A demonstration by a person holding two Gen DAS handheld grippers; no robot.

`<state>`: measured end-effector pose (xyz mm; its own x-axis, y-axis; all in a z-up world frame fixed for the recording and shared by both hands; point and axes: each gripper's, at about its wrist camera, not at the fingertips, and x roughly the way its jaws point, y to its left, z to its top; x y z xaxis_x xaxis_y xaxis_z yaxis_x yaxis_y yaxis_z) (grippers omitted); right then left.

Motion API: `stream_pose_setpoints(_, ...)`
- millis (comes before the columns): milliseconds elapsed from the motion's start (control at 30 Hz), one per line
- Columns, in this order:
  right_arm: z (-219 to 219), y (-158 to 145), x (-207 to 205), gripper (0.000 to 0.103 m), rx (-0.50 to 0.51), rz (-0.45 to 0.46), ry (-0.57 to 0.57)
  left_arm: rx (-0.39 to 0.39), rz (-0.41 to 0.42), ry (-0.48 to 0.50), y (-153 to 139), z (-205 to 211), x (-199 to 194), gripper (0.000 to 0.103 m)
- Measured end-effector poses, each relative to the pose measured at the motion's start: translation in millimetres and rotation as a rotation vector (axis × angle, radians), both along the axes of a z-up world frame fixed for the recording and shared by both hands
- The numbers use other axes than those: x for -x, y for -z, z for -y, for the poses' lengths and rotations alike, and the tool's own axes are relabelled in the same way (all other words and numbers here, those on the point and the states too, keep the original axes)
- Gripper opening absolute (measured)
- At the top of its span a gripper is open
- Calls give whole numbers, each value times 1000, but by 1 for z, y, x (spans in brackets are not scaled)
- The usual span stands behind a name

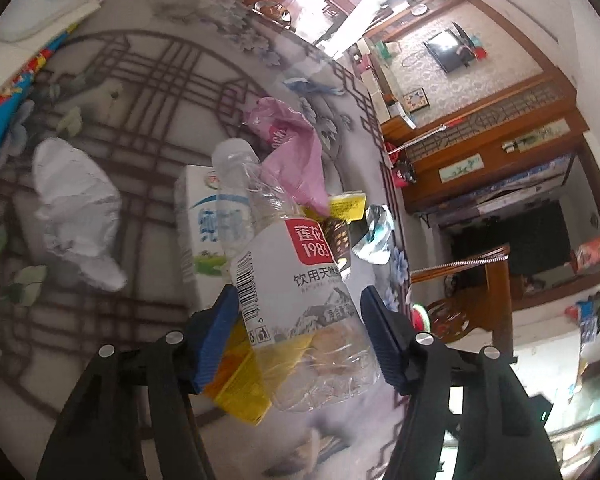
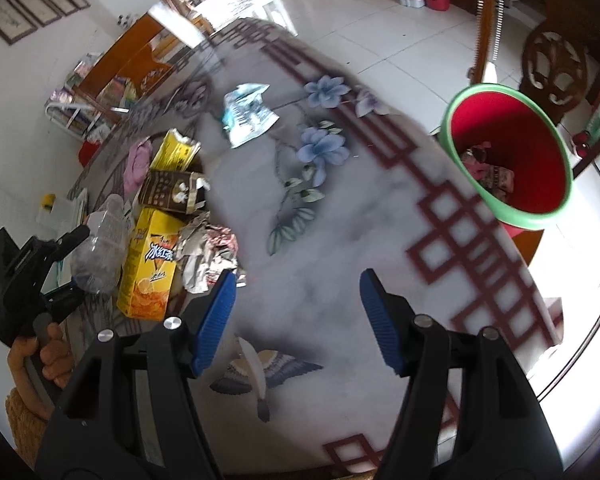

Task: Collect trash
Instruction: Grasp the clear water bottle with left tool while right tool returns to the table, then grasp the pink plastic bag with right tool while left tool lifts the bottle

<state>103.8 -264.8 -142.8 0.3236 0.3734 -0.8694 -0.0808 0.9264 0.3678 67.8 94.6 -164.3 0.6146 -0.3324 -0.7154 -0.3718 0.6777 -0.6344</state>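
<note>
Left wrist view is showing the left gripper [image 1: 296, 320] with fingers spread around a clear bottle [image 1: 296, 280], grip uncertain. The right gripper [image 2: 296, 312] is hovering released over the desk [image 2: 340, 220].

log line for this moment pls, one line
left gripper: open around plastic bottle | right gripper: open, empty, over table | red bin: at table edge

We saw that each of our two handheld tools, the left gripper [image 1: 298, 334] and the right gripper [image 2: 296, 320], was built of matte black plastic arms studded with round silver screw heads. Both ended in ribbed blue rubber-like finger pads [image 2: 216, 316]. Our bare-skinned left hand [image 2: 46, 356] showed beside a tan woven cuff [image 2: 22, 412].
</note>
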Motion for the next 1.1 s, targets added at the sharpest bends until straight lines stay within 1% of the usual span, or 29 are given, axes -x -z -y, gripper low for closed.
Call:
stream_pose_setpoints(33,-3,0,-1,65,2,-1,-8,-11,-2,7,-1,-1,4,59)
stream_pose_setpoints(167,-15,4,-8,66,8,-12,-36,-106,-25,43,-6,-8,18,57)
stream_pose_setpoints(200,-18,4,-9,66,10,-14,-42,-130,-34,52,-5,-9,19,57)
stream_pose_setpoints(267,-25,6,-13,66,16,-20,-57,-152,-59,60,1,-14,21,54)
stream_pose_setpoints(400,-35,7,-21,66,32,-22,-81,-137,-102,57,18,-21,18,53)
stream_pose_setpoints(600,-52,2,-43,67,60,-9,-121,-127,-150,50,37,-27,10,59)
stream_pose_setpoints(667,-64,-2,-53,67,68,4,-148,-125,-158,40,41,-29,9,66)
stream_pose_setpoints(733,-79,-7,-64,67,75,19,-183,-120,-166,26,44,-33,7,67)
stream_pose_setpoints(867,-119,-16,-91,68,73,54,-270,-119,-163,12,47,-40,6,67)
stream_pose_setpoints(933,-143,-20,-109,70,68,74,-311,-124,-166,8,49,-42,4,68)
stream_pose_setpoints(1033,-180,-22,-136,71,80,103,-368,-91,-167,-17,50,-47,4,68)
stream_pose_setpoints(1100,-206,-19,-158,71,78,99,-395,-81,-159,-29,49,-48,4,68)
